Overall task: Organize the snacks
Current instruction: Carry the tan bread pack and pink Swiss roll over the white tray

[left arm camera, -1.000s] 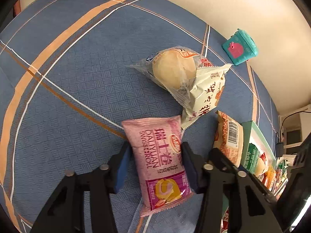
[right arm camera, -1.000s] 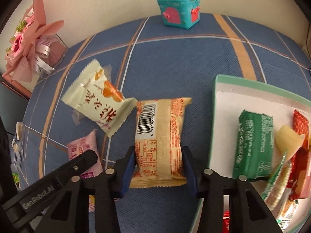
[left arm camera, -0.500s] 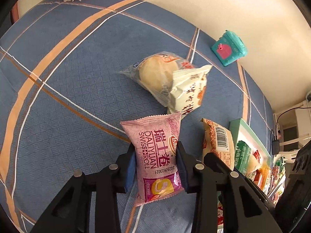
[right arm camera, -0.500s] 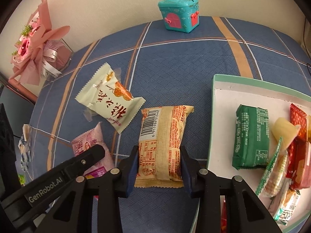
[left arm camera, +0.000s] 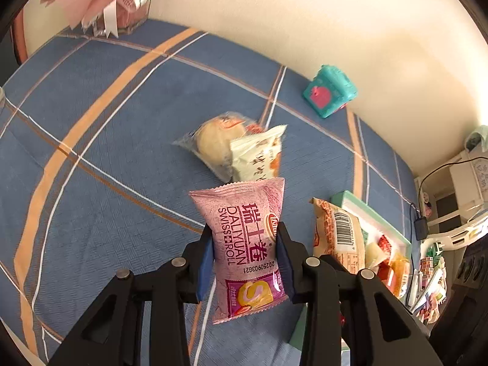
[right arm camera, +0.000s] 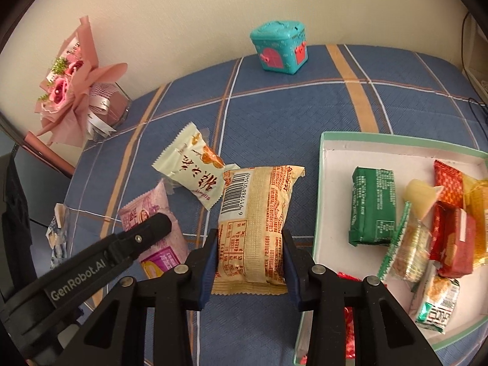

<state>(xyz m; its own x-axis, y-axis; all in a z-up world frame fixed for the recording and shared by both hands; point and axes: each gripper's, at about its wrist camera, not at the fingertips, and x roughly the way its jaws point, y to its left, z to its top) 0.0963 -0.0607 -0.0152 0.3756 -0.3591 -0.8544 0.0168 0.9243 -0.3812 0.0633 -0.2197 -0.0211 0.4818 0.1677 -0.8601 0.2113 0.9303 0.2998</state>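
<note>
My left gripper (left arm camera: pixel 245 259) is shut on a pink Swiss roll packet (left arm camera: pixel 245 238) and holds it above the blue plaid cloth; it also shows in the right wrist view (right arm camera: pixel 152 228). My right gripper (right arm camera: pixel 250 259) is shut on a tan snack packet with a barcode (right arm camera: pixel 256 219), lifted off the cloth; it also shows in the left wrist view (left arm camera: pixel 338 235). A cream packet (right arm camera: pixel 192 164) and a clear-wrapped bun (left arm camera: pixel 213 140) lie on the cloth. A green-rimmed white tray (right arm camera: pixel 366 146) at the right holds several snacks.
A teal toy box (right arm camera: pixel 279 48) stands at the back by the wall. A pink bouquet (right arm camera: pixel 73 88) stands at the back left. The table's left edge (right arm camera: pixel 73 183) drops off beside the left gripper. A shelf with cables (left arm camera: pixel 451 189) is beyond the tray.
Both grippers closed on their packets and lifted them off the cloth. Both wrist views rose and pulled back, showing more of the table and wall.
</note>
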